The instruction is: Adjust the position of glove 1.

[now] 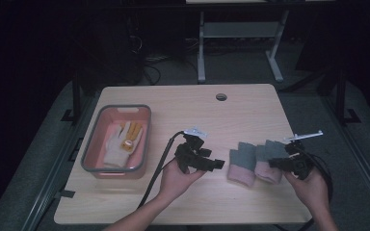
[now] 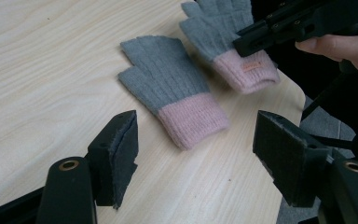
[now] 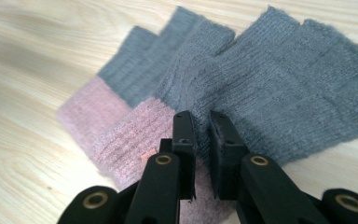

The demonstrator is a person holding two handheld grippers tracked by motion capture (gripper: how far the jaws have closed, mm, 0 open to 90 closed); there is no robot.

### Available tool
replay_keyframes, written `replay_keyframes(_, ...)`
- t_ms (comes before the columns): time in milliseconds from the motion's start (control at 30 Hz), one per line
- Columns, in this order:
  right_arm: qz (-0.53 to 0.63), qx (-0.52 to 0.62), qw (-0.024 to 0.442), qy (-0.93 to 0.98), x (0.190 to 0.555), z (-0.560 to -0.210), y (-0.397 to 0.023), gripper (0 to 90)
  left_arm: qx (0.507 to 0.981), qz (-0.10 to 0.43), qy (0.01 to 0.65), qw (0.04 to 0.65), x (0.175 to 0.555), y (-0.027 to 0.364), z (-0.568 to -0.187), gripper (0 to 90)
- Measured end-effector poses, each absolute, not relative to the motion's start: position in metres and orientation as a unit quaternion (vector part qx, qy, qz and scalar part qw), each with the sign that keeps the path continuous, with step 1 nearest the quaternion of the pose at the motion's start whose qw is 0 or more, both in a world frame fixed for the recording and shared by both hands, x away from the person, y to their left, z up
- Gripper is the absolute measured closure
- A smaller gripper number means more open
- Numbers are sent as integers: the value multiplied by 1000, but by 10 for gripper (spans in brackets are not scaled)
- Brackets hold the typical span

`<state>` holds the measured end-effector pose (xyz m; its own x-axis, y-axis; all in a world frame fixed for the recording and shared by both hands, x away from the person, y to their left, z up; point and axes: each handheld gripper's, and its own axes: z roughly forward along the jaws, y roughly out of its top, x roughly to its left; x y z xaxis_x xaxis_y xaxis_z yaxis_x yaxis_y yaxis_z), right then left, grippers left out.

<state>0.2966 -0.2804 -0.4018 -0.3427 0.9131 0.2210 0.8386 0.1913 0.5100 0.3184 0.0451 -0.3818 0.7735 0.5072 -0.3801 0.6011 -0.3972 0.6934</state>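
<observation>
Two grey-and-pink knit gloves are what I'm working with here, lying side by side on the right half of the wooden table (image 1: 183,103), pink cuffs toward me and grey fingers pointing away. The right glove (image 1: 270,161) is the one I've got: my right gripper (image 1: 275,163) is clenched on it, jaws nearly together with a fold of the knit pinched between them right where the grey meets the pink cuff. In the right gripper view you can see a small orange tag (image 3: 148,157) on that cuff just beside the jaws, and the glove partly overlaps its partner. The left glove (image 1: 241,162) lies flat on the table just beside it, untouched. My left gripper (image 1: 219,164) hovers near that glove's left side, jaws spread wide with nothing between them; in the left gripper view both black pads frame the pink cuff from a little way off. Both my hands come in from the bottom edge, and a black cable (image 1: 159,163) trails from the left gripper back toward me. Farther out on the left side of the table there's a pink plastic bin (image 1: 91,144) with a grey rim, holding a white work glove (image 1: 118,147) with yellow-orange markings. A round cable hole (image 1: 221,96) is near the table's far edge.
</observation>
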Motion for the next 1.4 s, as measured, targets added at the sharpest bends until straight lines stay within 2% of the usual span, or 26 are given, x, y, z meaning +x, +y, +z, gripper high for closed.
replay_keyframes(700, 287, 555, 48, 779, 315, -409, -222, 813, 833, -55, 338, 434, 319, 47, -387, 306)
replay_keyframes(1067, 274, 562, 46, 779, 321, -417, -210, 797, 834, -55, 340, 432, 319, 48, -389, 306)
replay_keyframes(1200, 270, 569, 40, 776, 320, -426, -211, 765, 834, -59, 342, 429, 320, 45, -393, 305)
replay_keyframes(1400, 280, 572, 37, 770, 319, -424, -216, 667, 835, -71, 343, 424, 323, 37, -398, 311)
